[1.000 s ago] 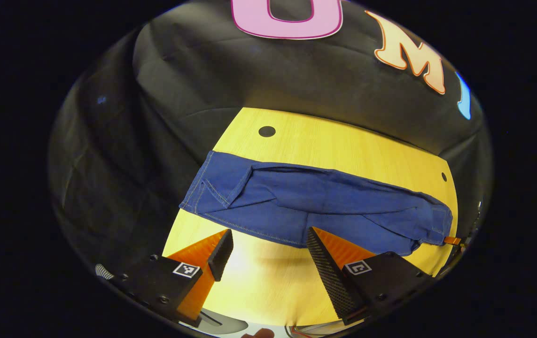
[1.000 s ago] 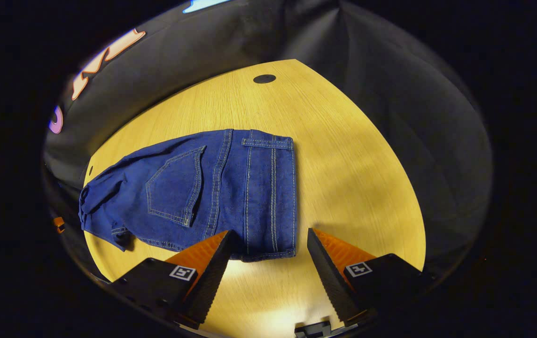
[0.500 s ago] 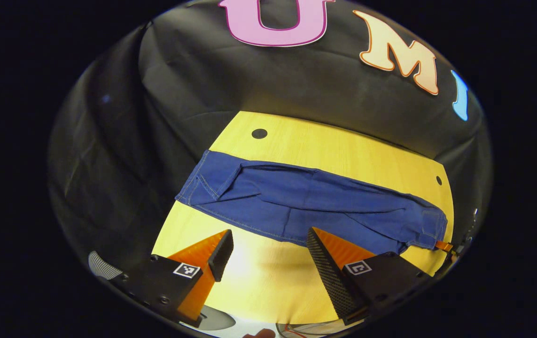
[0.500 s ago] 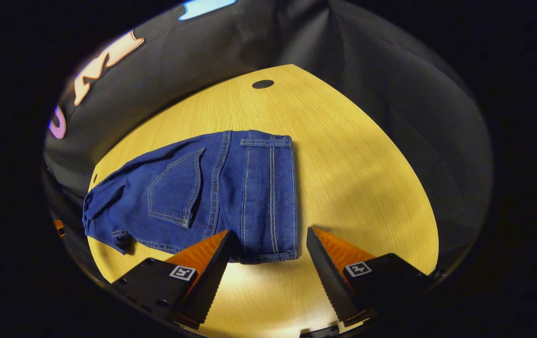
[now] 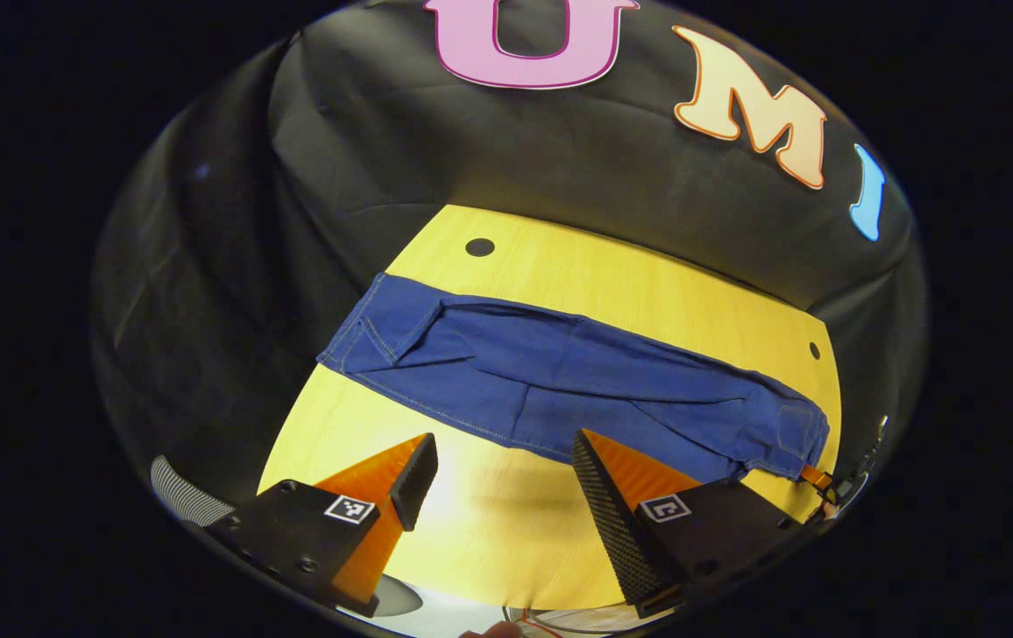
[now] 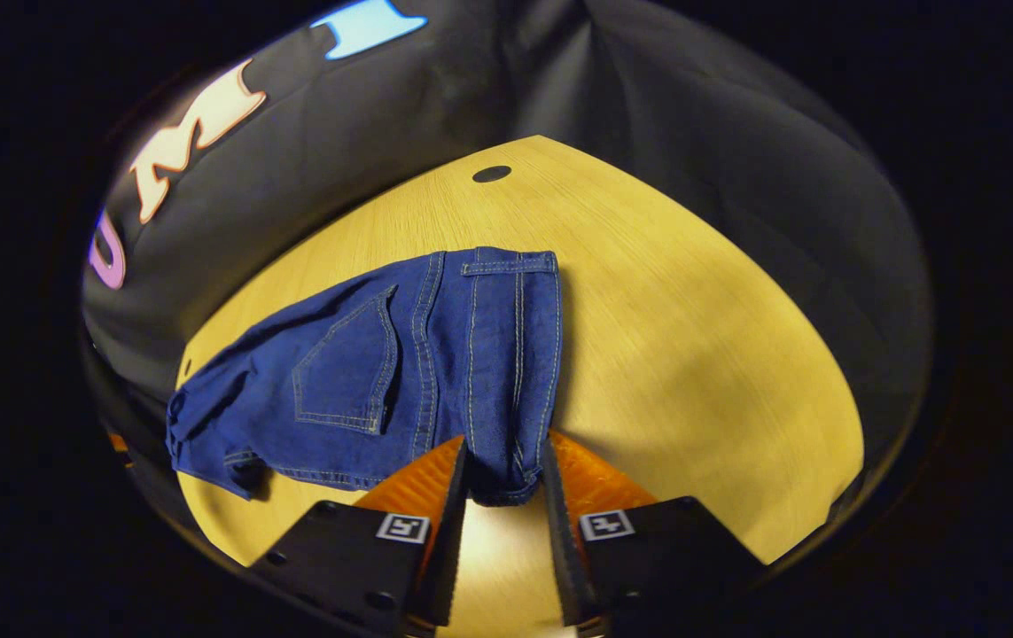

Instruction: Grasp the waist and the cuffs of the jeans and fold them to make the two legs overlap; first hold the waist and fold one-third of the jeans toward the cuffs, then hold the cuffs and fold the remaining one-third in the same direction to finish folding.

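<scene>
Right gripper view shows the dark blue denim jeans (image 6: pixel 400 372) lying flat on the yellow wood-grain tabletop (image 6: pixel 692 354), back pocket up, with the waist end nearest the camera. The right gripper (image 6: pixel 502 496) has its two fingers drawn close together on the near corner of the waistband, the bunched denim pinched between them and pressed from both sides. From that corner the jeans run away to the left, toward the edge of the tabletop, where the cloth is rumpled. A small round dark hole (image 6: pixel 491 174) sits in the tabletop beyond the jeans, well apart from them

Left gripper view shows the jeans (image 5: pixel 559 381) stretched as a long band across the tabletop (image 5: pixel 630 283), the cuff end at the left, the waist end at the far right. The left gripper (image 5: pixel 497 465) hovers just short of the near edge of the legs with its fingers wide apart and bare tabletop between them; the right-hand finger's tip overlaps the hem line of the cloth in the picture, though whether it touches cannot be told. Nothing lies between the fingers and the denim. Another round dark hole (image 5: pixel 479 247) lies beyond the cuff end
</scene>
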`<control>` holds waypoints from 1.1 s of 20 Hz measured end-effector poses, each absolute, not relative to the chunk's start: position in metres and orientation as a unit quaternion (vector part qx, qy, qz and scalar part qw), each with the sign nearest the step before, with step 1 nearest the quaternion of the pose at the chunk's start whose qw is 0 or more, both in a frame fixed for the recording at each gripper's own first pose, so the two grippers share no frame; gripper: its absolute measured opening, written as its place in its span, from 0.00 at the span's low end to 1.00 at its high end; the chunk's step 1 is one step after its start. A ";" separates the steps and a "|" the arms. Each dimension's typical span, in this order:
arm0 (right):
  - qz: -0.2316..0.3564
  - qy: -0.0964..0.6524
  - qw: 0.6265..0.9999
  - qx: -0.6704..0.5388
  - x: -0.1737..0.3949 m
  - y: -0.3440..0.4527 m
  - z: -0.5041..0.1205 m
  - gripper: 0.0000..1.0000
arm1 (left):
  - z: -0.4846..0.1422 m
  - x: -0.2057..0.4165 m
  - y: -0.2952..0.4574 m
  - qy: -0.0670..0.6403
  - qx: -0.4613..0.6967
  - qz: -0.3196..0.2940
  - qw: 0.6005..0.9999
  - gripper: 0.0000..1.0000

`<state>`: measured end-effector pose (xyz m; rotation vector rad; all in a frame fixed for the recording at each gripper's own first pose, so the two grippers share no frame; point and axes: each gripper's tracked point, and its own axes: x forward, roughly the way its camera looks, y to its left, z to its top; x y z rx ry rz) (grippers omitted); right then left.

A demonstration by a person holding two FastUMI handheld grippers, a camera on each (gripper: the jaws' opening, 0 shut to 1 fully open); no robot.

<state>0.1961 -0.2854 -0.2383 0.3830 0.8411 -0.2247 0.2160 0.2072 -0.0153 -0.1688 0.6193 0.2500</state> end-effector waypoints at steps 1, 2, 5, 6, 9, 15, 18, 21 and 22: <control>-0.107 0.396 0.893 0.187 0.196 -0.286 -0.239 0.41 | -0.015 0.217 0.207 0.304 -0.082 0.119 0.942 0.93; -0.109 0.385 0.897 0.186 0.196 -0.285 -0.238 0.41 | -0.016 0.216 0.206 0.304 -0.083 0.116 0.942 0.93; -0.097 0.360 0.906 0.199 0.193 -0.281 -0.235 0.30 | -0.018 0.216 0.204 0.304 -0.086 0.105 0.943 0.93; -0.096 0.356 0.902 0.223 0.197 -0.281 -0.239 0.31 | -0.017 0.217 0.204 0.304 -0.088 0.099 0.944 0.93; -0.104 0.329 0.896 0.278 0.197 -0.282 -0.235 0.10 | -0.016 0.218 0.202 0.301 -0.090 0.083 0.946 0.93; -0.128 0.331 0.907 0.226 0.202 -0.281 -0.230 0.04 | -0.013 0.220 0.202 0.297 -0.089 0.054 0.949 0.95; -0.151 0.309 0.916 0.206 0.202 -0.283 -0.217 0.04 | -0.012 0.219 0.205 0.297 -0.092 0.033 0.950 0.95; -0.174 0.297 0.920 0.188 0.201 -0.279 -0.194 0.04 | -0.018 0.209 0.221 0.299 -0.093 0.020 0.950 0.95; -0.182 0.294 0.920 0.185 0.198 -0.275 -0.187 0.03 | -0.020 0.206 0.228 0.300 -0.093 0.017 0.949 0.95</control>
